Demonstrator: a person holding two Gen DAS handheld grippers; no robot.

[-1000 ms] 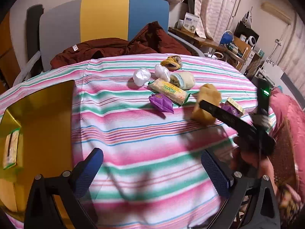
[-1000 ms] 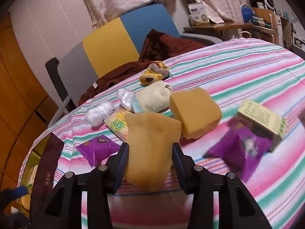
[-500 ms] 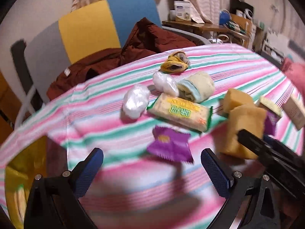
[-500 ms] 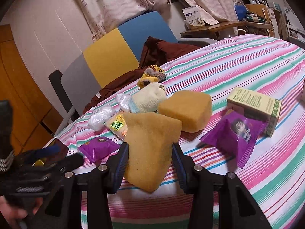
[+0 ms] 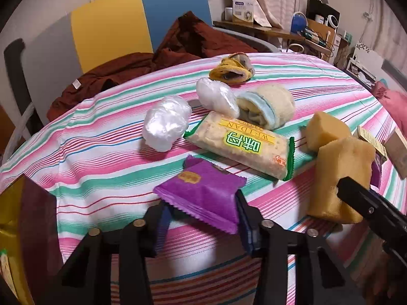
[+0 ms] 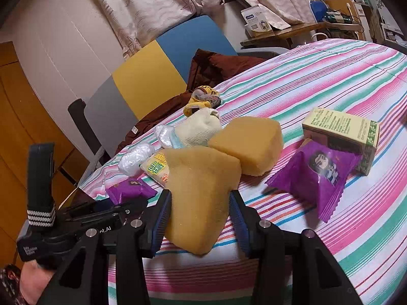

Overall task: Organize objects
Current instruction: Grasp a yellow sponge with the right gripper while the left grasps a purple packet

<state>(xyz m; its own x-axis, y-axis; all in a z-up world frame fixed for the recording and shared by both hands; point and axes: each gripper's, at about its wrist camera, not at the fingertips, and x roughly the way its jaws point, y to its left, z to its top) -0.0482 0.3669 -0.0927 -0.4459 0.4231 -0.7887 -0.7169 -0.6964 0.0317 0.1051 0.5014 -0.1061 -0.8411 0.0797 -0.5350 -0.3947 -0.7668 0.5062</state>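
A purple snack packet (image 5: 203, 190) lies on the striped tablecloth (image 5: 101, 167), its near end between the blue pads of my left gripper (image 5: 203, 223). The jaws are closing and both pads press the packet's sides. From the right wrist view the same packet (image 6: 129, 188) sits at the left gripper's tip. My right gripper (image 6: 201, 218) is shut on a yellow sponge (image 6: 203, 190), squeezed narrow between the pads and held just over the cloth. In the left wrist view that sponge (image 5: 340, 172) stands at the right.
Behind lie a cracker pack (image 5: 241, 145), two white plastic bundles (image 5: 165, 124), a rolled cream sock (image 5: 267, 106), a yellow sock (image 5: 231, 68) and a second sponge (image 6: 251, 145). A green box (image 6: 340, 132) and another purple packet (image 6: 315, 178) sit right. A gold tray (image 5: 15, 228) stands left.
My left gripper swung from the gold tray toward the pile, came down and closed from wide open onto the purple packet. The right gripper kept its hold on the sponge, almost still.
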